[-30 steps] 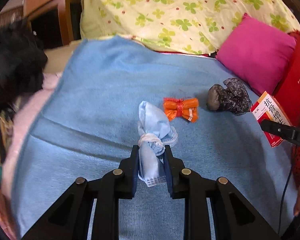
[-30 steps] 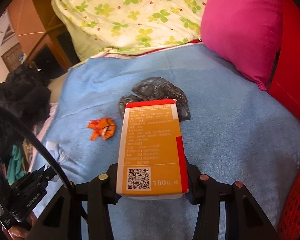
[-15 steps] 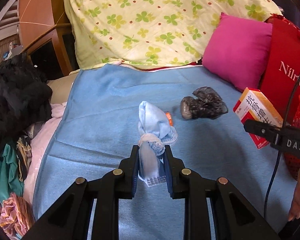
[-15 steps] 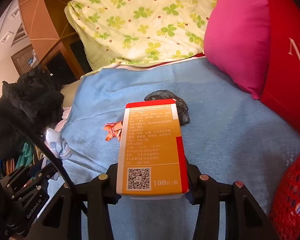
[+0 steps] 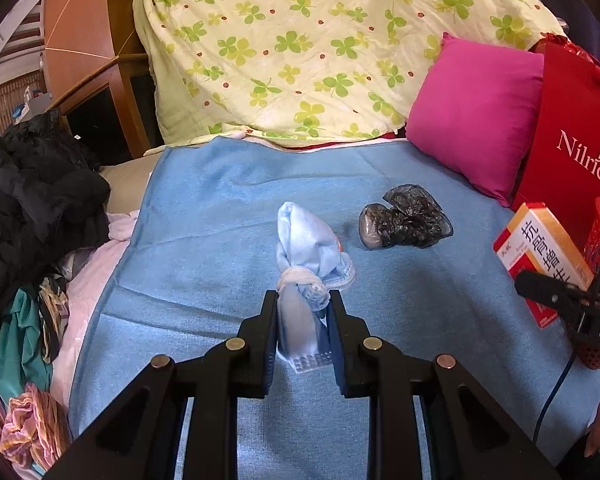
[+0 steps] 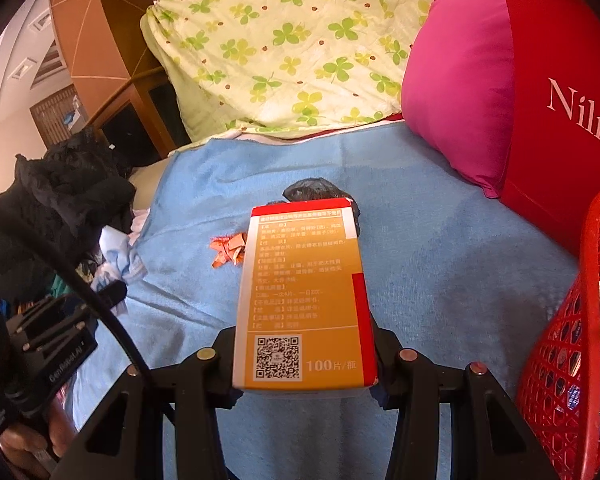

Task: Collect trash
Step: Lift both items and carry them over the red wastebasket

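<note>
Above blue bedding (image 5: 204, 240), left tongs (image 5: 302, 304) clamp a mask (image 5: 300, 248), right tongs (image 6: 305, 364) a box (image 6: 300, 300) near the basket (image 6: 560, 340).

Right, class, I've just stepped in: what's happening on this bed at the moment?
A person is clearing rubbish off a blue blanket with a pair of tongs in each hand. The left tongs are shut on a knotted blue face mask, lifted off the bed. The right tongs grip an orange medicine box beside a red basket that already holds some packaging. A black plastic bag and an orange wrapper lie on the blanket.
</note>
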The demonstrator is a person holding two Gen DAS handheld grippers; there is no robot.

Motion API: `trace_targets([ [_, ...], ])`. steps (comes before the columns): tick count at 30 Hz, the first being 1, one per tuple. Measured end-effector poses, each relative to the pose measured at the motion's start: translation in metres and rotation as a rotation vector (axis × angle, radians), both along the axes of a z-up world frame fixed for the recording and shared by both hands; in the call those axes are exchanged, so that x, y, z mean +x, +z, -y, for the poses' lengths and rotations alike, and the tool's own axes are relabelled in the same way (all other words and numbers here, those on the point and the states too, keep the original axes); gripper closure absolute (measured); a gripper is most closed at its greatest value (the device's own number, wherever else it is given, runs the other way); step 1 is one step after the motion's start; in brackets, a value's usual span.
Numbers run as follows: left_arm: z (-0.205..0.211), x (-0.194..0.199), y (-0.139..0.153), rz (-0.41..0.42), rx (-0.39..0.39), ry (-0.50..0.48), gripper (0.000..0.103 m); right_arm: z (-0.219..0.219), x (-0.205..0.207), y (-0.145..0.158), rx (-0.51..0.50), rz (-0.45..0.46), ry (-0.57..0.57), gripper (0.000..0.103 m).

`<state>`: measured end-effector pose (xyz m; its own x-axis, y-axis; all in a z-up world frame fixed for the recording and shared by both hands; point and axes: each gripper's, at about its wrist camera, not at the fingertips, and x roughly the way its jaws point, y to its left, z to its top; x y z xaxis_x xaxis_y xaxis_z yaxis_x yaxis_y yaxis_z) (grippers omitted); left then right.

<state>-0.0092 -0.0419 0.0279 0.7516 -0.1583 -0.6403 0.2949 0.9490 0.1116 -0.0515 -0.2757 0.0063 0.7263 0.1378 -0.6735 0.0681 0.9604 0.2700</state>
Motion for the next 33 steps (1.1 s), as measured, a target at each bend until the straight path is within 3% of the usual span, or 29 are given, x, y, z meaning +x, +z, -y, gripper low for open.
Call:
trace_targets([
  [33,0.028,-0.008,-0.005,0.02,0.046,-0.04,0.078,0.008,-0.029,0.01,-0.053,0.057,0.066,0.053],
])
